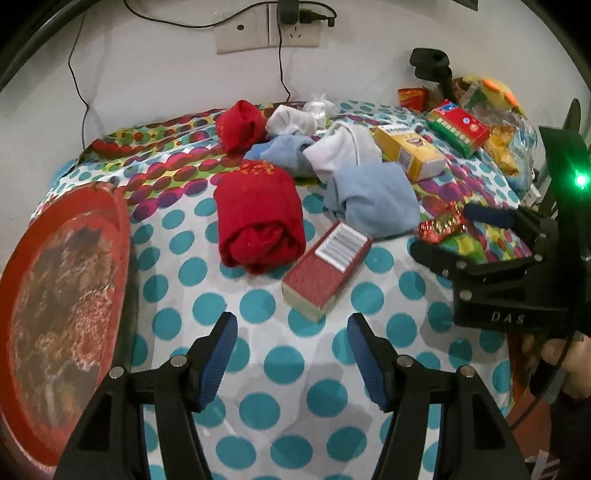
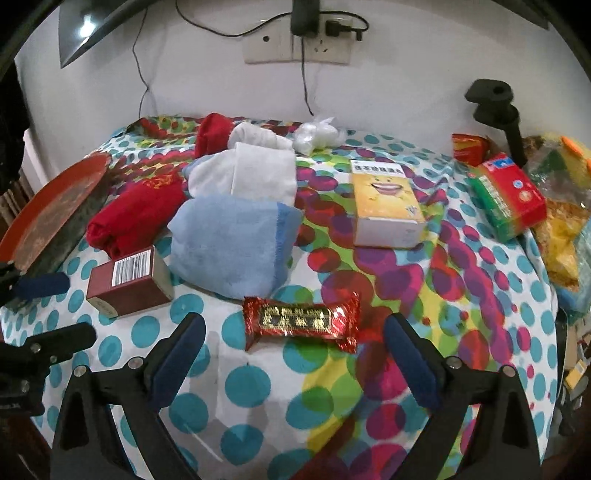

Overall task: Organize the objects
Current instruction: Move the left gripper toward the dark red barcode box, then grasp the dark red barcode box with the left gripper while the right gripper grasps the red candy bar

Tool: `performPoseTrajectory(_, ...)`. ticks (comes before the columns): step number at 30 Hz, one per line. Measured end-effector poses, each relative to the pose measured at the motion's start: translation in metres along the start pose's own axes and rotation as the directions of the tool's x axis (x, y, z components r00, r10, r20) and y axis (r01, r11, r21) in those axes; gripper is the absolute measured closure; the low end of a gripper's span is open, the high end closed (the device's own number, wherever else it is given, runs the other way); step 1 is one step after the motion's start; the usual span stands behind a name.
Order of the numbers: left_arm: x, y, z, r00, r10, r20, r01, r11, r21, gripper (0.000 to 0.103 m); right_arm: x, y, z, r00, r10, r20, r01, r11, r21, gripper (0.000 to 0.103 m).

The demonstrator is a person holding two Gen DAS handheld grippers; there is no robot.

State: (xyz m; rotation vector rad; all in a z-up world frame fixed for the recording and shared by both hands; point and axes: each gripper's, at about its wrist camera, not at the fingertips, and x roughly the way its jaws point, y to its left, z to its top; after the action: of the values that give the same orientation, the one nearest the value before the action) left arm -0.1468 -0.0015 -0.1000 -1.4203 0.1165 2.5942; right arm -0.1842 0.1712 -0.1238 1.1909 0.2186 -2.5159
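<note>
My left gripper (image 1: pixel 291 325) is open over the dotted cloth, and a dark red box (image 1: pixel 327 266) lies just beyond its fingertips. Behind the box are a rolled red sock (image 1: pixel 258 218) and a light blue sock bundle (image 1: pixel 373 199). In the right wrist view my right gripper (image 2: pixel 295 325) is open, its fingers either side of a red foil snack bar (image 2: pixel 301 323) without touching it. Farther back lie white socks (image 2: pixel 258 173), a yellow box (image 2: pixel 386 203) and a red-and-green box (image 2: pixel 506 195).
A worn red round tray (image 1: pixel 59 306) sits at the table's left edge. Snack bags (image 2: pixel 561 236) pile up at the right edge, with a black stand (image 2: pixel 495 107) behind them. Cables hang from a wall socket (image 1: pixel 266 33). A crumpled plastic wrap (image 2: pixel 317 136) lies at the back.
</note>
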Motion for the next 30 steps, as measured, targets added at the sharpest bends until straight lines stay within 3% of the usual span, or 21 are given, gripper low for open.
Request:
performPoseTrajectory(5,0.010,0.002,0.010,0.999,-0.043,-0.017,0.043,0.999,0.012,0.039,0.005,-0.001,0.003,0.999,0.022,-0.026,-0.022,1.000,-0.014,0.041)
performPoseTrajectory(11,0.027,-0.003,0.015,0.997,-0.044,-0.059,0.047,0.998,0.043,0.039,0.008,-0.004,0.004,0.999,0.018,-0.031,-0.019,0.999,-0.038,0.042)
performPoseTrajectory(21,0.027,-0.032,0.019,1.000,-0.029,-0.001,0.029,0.991,0.133,0.041,0.009,-0.004,0.006,0.999,0.023,-0.036,-0.024,0.999,-0.031,0.038)
performPoseTrajectory(24,0.026,-0.033,0.016,1.000,-0.026,0.003,0.025,0.989,0.144,0.072,0.009,-0.003,0.006,0.999,0.016,-0.038,-0.017,0.999,-0.041,0.036)
performPoseTrajectory(28,0.023,-0.025,0.013,0.999,-0.052,-0.004,0.052,0.994,0.099,0.073,0.009,-0.002,0.005,0.999,0.013,-0.036,-0.014,0.999,-0.039,0.036)
performPoseTrajectory(30,0.020,-0.025,0.011,0.999,-0.033,-0.001,0.033,0.995,0.096,0.074,0.009,-0.002,0.006,0.999,0.012,-0.036,-0.014,0.999,-0.039,0.035)
